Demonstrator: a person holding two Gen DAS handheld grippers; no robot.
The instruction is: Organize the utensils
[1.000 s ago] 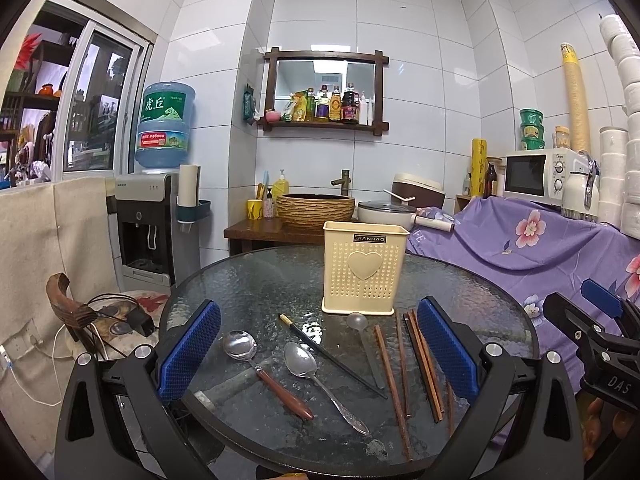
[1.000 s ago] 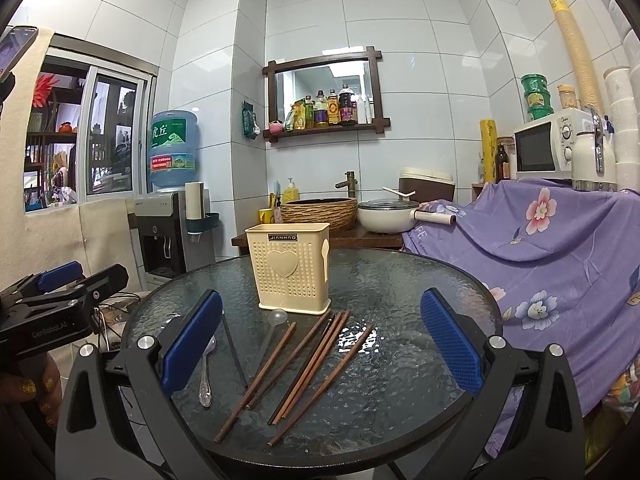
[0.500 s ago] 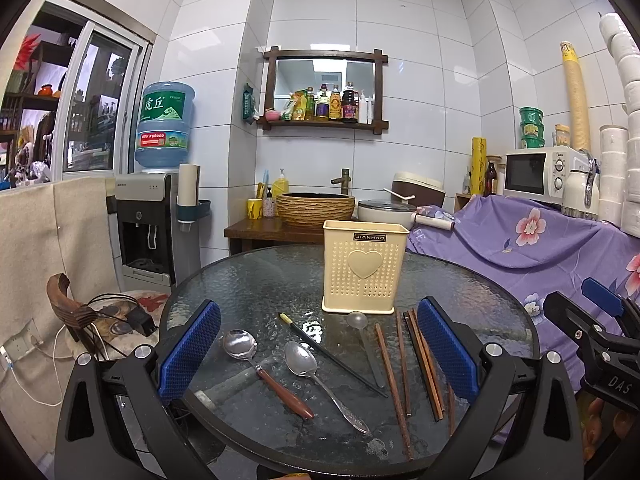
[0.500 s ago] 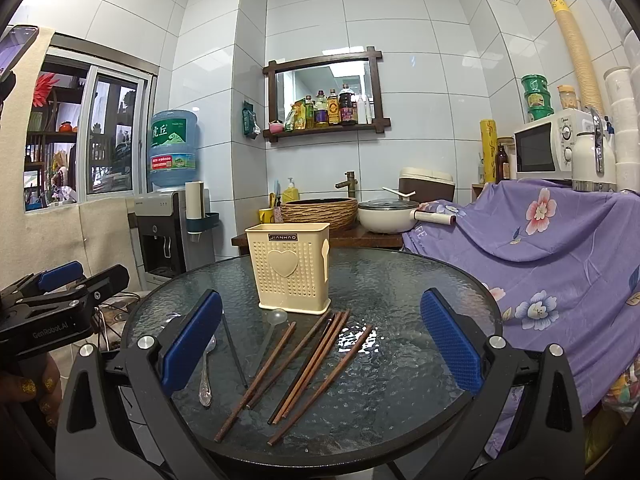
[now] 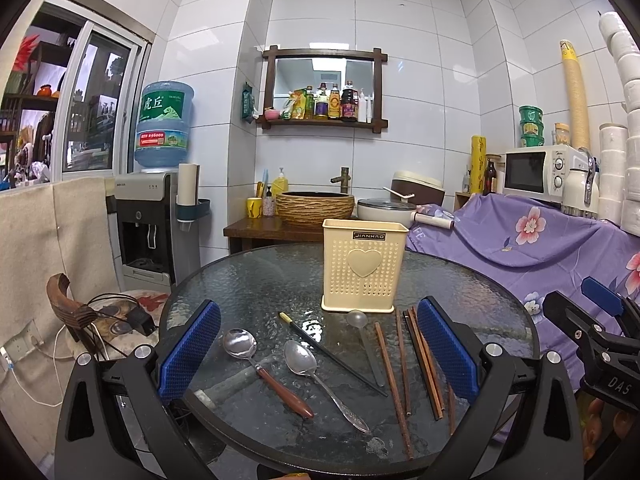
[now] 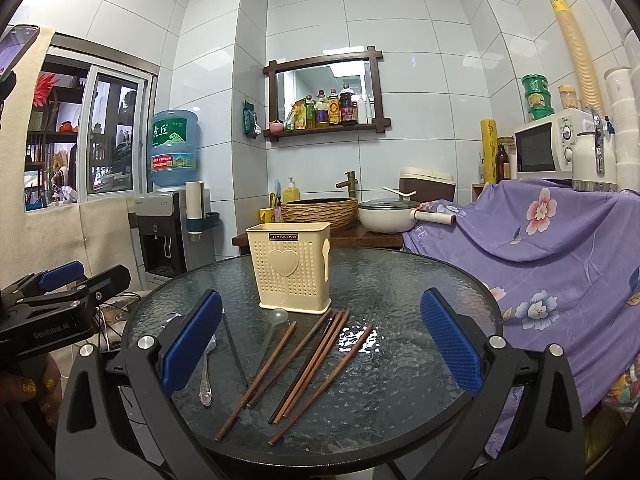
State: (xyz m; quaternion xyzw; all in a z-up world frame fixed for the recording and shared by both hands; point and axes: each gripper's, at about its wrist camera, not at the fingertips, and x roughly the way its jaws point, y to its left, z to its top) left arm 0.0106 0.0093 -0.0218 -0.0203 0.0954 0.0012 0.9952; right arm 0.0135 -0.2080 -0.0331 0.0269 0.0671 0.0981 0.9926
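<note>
Both grippers, left [image 5: 318, 350] and right [image 6: 320, 342], hover with jaws wide open and empty above the glass worktop [image 6: 420, 280]; chopsticks [image 6: 312, 356] and spoons [image 5: 300, 360] lie loose before the cream holder [image 5: 363, 266]; best pinch one piece mid-handle, then drop it upright.

From the right wrist view, the left blue pad [image 6: 192, 342] hides the bowl of the metal spoon [image 6: 207, 376] and part of the black chopstick [image 6: 235, 350]; the cream utensil holder [image 5: 363, 266] keeps its inside out of sight
</note>
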